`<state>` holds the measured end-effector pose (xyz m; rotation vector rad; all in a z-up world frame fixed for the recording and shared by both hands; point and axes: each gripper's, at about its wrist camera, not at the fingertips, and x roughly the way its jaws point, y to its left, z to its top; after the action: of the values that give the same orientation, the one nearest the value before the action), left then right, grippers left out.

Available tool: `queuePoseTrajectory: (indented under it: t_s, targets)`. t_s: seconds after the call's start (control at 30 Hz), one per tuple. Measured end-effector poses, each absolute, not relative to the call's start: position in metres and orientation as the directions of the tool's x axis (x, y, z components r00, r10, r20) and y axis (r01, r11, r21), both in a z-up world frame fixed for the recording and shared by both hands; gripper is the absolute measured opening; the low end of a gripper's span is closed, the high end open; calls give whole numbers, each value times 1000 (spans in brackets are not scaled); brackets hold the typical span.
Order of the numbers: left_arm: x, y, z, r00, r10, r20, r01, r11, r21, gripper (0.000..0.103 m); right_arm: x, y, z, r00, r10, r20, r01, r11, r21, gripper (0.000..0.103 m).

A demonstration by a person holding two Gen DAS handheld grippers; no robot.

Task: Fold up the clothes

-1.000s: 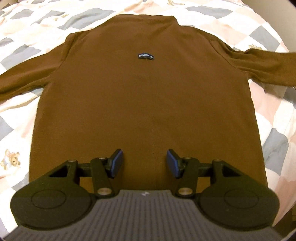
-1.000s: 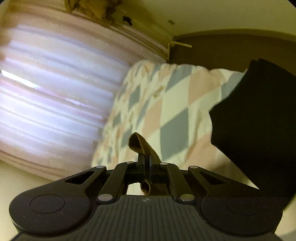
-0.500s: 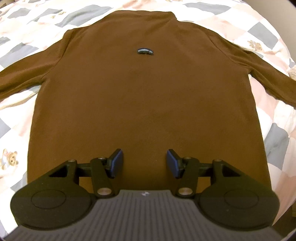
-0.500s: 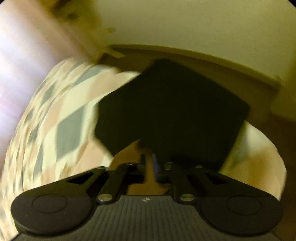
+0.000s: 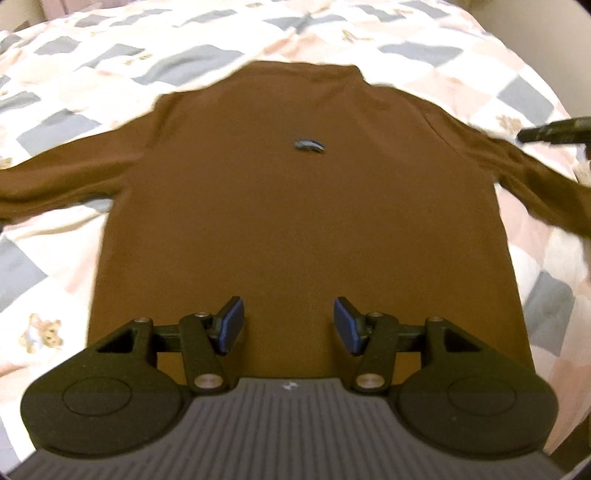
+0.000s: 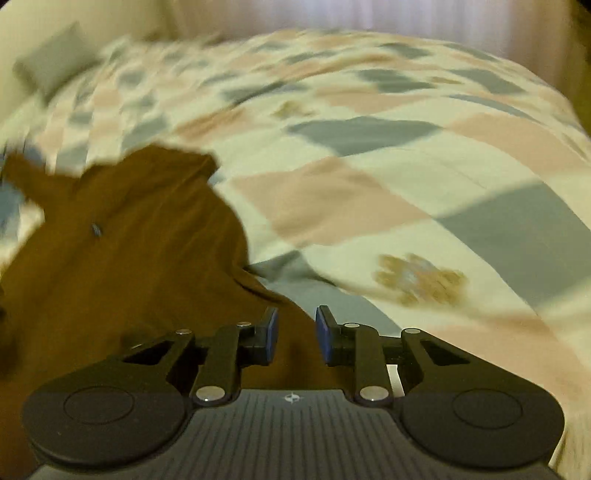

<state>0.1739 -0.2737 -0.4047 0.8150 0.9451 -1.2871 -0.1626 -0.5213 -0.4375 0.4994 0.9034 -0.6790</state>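
Observation:
A brown long-sleeved shirt [image 5: 295, 221] lies flat on the patchwork quilt [image 5: 74, 74], with a small dark label [image 5: 309, 145] near its collar. My left gripper [image 5: 288, 325] hovers open over the hem with nothing between its blue pads. The left sleeve [image 5: 55, 181] and the right sleeve [image 5: 535, 192] stretch out to the sides. A dark, blurred part of my right gripper [image 5: 554, 133] shows above the right sleeve. In the right wrist view the right gripper [image 6: 295, 328] hangs over that sleeve [image 6: 288, 306]. Its jaws are closing, a narrow gap remains, and the pads press on nothing.
The quilt [image 6: 369, 184] runs wide to the right of the shirt and carries a teddy-bear print [image 6: 417, 280]. A grey pillow [image 6: 55, 62] sits at the far left corner of the bed. Pale curtains [image 6: 369, 14] hang behind the bed.
My right gripper has let go of the brown sleeve end and swung down over the bed. The left gripper has drawn back slightly, so more quilt shows beyond the collar.

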Motion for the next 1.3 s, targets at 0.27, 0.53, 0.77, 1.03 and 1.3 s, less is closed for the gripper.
queuePoseTrajectory:
  t_s: [0.27,0.53,0.77,1.03,1.3]
  targets:
    - [199,-271,-412,57,-389,-920,976,215,-31,49,-149,-551,-476,425,-234,-875,658,743,121,0]
    - [211,-262,-422,88,-357,-930,968,252,-5,49,-179,-567,-481,328,-351,-877,888,431,159,15]
    - [216,-246,-420,60,-405,-912,973,230,-38,50,-185,-488,-433,381,-550,-743,918,320,235,35]
    - [234,-195,-436,-13,-349,-937,989,133,-63,52,-163,-344,-459,280,-383,-880,959,151,240,36]
    - [354,-109,-427,-97,-381,-919,939,272,-212,60,-190,-188,-458,477,-350,-806,816,-163,554,61]
